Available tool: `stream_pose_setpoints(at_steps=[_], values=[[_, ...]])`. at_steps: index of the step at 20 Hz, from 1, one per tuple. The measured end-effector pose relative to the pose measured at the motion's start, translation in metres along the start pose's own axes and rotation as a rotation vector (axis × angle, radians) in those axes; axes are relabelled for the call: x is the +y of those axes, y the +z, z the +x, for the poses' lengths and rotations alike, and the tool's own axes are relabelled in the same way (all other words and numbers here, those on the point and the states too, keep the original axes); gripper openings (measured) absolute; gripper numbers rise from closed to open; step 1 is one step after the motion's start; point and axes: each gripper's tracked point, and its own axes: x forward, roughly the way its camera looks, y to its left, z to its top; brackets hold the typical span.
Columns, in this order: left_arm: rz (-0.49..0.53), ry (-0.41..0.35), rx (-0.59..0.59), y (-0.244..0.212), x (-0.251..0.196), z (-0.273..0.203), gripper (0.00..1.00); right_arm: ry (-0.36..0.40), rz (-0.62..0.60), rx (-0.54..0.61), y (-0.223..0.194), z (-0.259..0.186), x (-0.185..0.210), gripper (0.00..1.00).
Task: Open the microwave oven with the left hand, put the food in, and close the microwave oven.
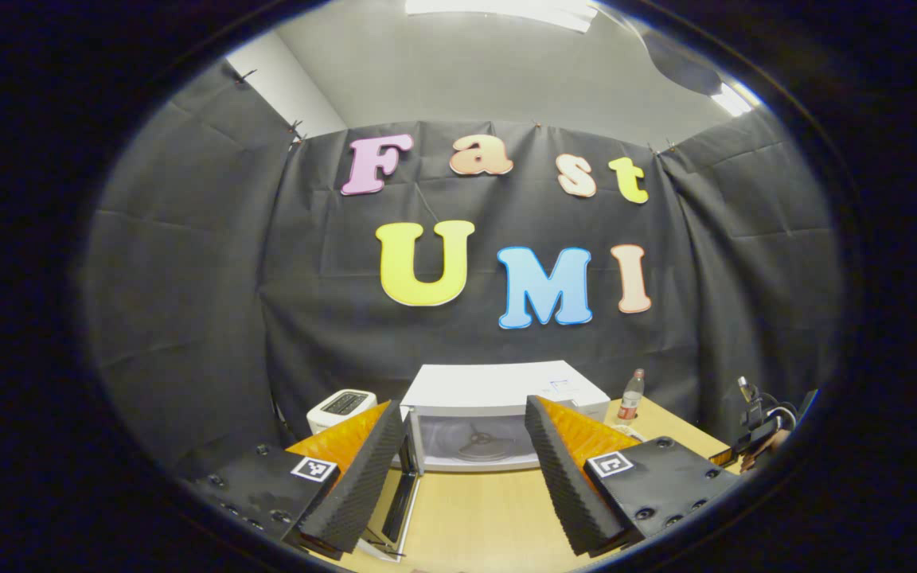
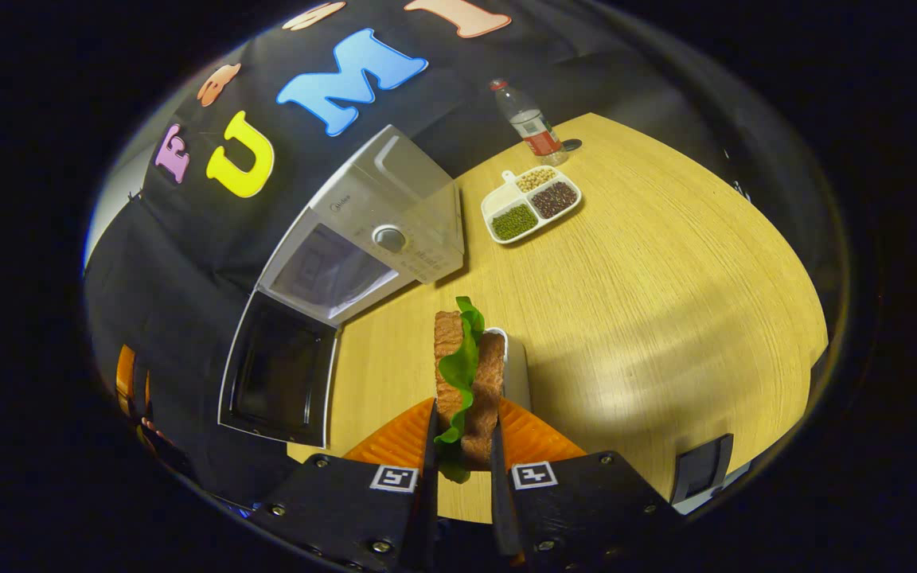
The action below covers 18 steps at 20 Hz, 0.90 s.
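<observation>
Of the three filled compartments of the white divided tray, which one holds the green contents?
On the divided tray, the green-filled compartment is nearest the sandwich; the others hold dark and pale contents.

we see left gripper (image 1: 465, 465) fingers spread wide, nothing between | microwave (image 1: 498, 418) ahead on wooden table (image 1: 482, 517), door (image 1: 399, 497) swung open to its left, cavity exposed | toaster (image 1: 339, 407) left of microwave | bottle (image 1: 630, 395) right

Nothing could be read: the logo on the microwave (image 2: 363, 231) and the label on the bottle (image 2: 528, 121) at the table's (image 2: 665, 278) far edge were too small.
</observation>
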Motion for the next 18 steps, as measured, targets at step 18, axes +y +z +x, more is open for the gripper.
stream_pose_setpoints(at_steps=[18], values=[[-0.028,-0.076,-0.033,0.016,0.139,0.039,0.94,0.319,0.276,-0.221,0.030,0.106,0.211,0.28]])
